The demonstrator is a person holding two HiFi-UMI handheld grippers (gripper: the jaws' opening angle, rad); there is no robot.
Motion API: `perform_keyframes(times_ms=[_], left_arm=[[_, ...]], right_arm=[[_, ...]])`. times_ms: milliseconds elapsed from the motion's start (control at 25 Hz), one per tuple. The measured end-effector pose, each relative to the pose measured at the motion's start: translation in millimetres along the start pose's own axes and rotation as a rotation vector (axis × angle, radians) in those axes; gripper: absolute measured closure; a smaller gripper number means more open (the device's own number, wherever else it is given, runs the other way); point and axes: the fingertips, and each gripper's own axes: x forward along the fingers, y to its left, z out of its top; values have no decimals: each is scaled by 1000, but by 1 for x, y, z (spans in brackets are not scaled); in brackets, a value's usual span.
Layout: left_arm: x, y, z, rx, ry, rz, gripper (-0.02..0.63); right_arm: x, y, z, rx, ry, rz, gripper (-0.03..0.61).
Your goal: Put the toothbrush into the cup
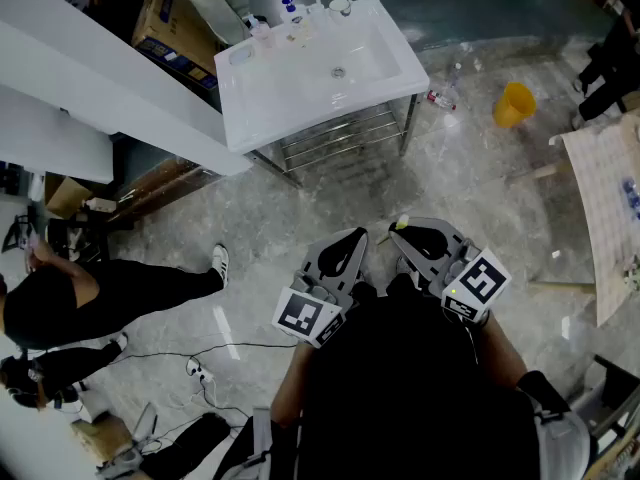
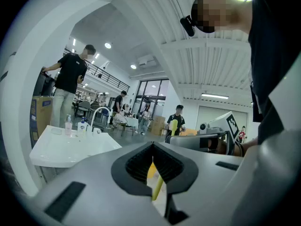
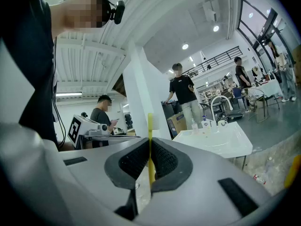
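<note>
My right gripper is shut on a thin yellow toothbrush. The toothbrush stands upright between the pads, and its pale head pokes out past the jaws. My left gripper is beside it, shut, with nothing rising from its pads. A yellow streak shows through the slit below them; I cannot tell what it is. Both grippers are held close to the body, far from the white sink. A small cup stands by the tap, with bottles alongside.
A yellow bucket and a plastic bottle lie on the stone floor right of the sink. A person in black is low at the left, near cables. A table edge runs along the right, and a white wall along the left.
</note>
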Motion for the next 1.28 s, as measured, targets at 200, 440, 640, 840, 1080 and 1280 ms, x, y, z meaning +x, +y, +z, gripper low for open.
perform_keyframes(times_ms=[200, 440, 640, 840, 1080, 1280], left_arm=[[1, 0, 4, -5, -6, 1, 602], [2, -6, 1, -5, -10, -7, 602], [5, -15, -2, 1, -1, -6, 603], [17, -24, -4, 8, 23, 5, 603], [42, -39, -3, 3, 12, 12, 602], [59, -55, -8, 1, 24, 30, 603]], right_arm=[[0, 0, 2, 1, 5, -1, 554], [-5, 1, 0, 4, 1, -8, 554], [-18, -5, 2, 27, -30, -27, 554], [-29, -15, 3, 31, -36, -31, 554], [-51, -38, 7, 46, -45, -26, 554], [-69, -54, 7, 39, -46, -29, 554]])
